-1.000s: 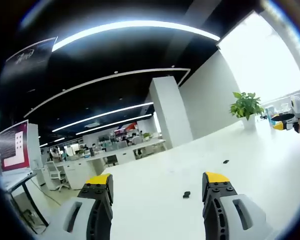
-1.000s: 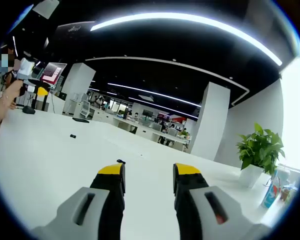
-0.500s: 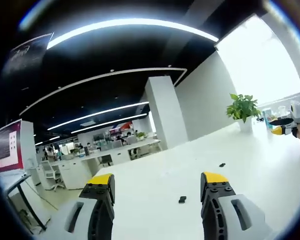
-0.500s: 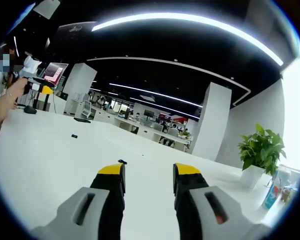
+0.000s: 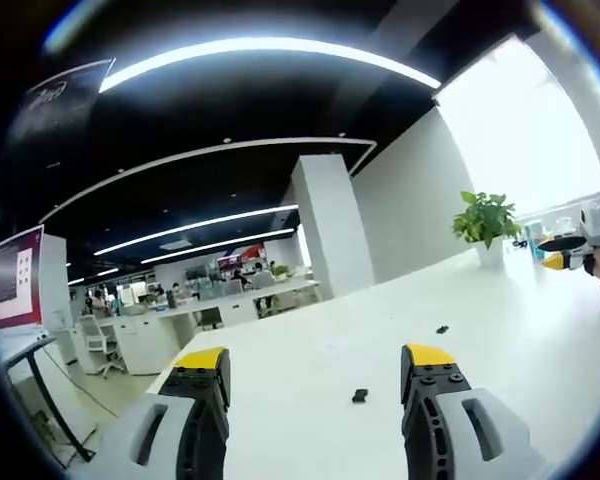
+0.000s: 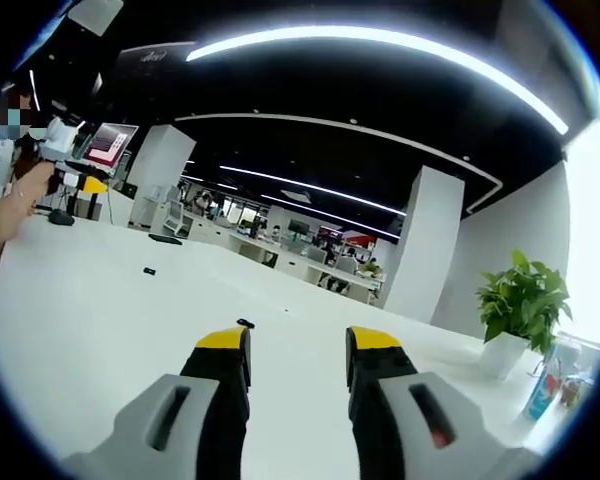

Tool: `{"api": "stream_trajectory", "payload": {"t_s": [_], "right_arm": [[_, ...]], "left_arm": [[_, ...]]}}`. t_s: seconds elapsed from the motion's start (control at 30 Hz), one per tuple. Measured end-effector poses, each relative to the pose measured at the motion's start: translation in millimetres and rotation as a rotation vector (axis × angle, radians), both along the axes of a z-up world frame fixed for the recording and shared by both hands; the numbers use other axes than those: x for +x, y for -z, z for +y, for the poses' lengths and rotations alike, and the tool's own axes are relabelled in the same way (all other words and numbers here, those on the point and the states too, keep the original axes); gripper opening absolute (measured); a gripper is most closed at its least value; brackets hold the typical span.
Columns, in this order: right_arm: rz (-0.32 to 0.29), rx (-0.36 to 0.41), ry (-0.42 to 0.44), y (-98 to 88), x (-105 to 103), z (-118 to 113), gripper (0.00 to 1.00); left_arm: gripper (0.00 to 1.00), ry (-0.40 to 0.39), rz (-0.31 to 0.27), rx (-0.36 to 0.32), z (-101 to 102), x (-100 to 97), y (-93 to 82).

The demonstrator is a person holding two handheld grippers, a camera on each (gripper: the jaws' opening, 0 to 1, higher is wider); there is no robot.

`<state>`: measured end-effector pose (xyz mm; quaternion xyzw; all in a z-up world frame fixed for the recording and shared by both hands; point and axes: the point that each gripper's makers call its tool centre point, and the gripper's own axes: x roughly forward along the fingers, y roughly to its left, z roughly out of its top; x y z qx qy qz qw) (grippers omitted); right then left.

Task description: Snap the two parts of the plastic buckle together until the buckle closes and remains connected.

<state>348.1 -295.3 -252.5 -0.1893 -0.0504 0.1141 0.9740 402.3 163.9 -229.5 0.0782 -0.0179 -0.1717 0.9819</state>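
Two small black buckle parts lie apart on the white table. In the left gripper view the near part (image 5: 360, 396) sits just ahead, between my jaws, and the far part (image 5: 442, 329) lies further back to the right. My left gripper (image 5: 317, 357) is open and holds nothing. My right gripper (image 6: 298, 340) is also open and empty, with one buckle part (image 6: 245, 323) just beyond its left jaw tip and the other part (image 6: 149, 270) far off to the left. Each gripper is seen small in the other's view: the right gripper (image 5: 565, 255), the left gripper (image 6: 80, 185).
A potted plant (image 5: 485, 218) stands at the table's far end by the white wall, also seen as the plant (image 6: 520, 295). A person's hand (image 6: 20, 195) holds the left gripper. A dark round item (image 6: 60, 218) and a flat dark item (image 6: 165, 239) lie on the table's left.
The left gripper view has drifted a little, so the buckle parts sit slightly lower and to the left in it. Both grippers stay open and empty.
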Motion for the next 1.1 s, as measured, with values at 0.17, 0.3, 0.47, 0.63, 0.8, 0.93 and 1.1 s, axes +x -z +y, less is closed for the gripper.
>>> {"api": "stream_trajectory", "payload": {"t_s": [0.17, 0.3, 0.47, 0.63, 0.8, 0.93, 1.1], "right_arm": [[0.005, -0.004, -0.004, 1.1, 0.3, 1.0, 0.38], [0.005, -0.005, -0.004, 1.4, 0.2, 1.3, 0.38], [-0.001, -0.003, -0.004, 0.2, -0.6, 1.1, 0.38], [-0.001, -0.004, -0.009, 0.2, -0.8, 2.0, 0.38], [-0.007, -0.002, -0.012, -1.0, -1.4, 2.2, 0.38], [-0.010, -0.001, -0.010, -1.7, -1.5, 1.7, 0.38], [-0.038, 0.011, -0.009, -7.0, -2.5, 1.1, 0.38]], "left_arm": [[0.69, 0.001, 0.006, 0.011, -0.5, 1.8, -3.7], [0.69, 0.015, 0.009, 0.016, -3.4, 3.6, -9.9], [0.69, 0.024, 0.021, 0.031, -6.6, 9.5, -13.0], [0.69, 0.033, 0.031, 0.042, -10.7, 11.9, -11.6], [0.68, 0.037, 0.019, 0.035, -12.2, 10.5, -11.9], [0.69, 0.039, -0.002, 0.024, -10.1, 6.3, -12.4], [0.69, 0.032, -0.079, -0.047, -3.5, 0.8, -18.3]]}}
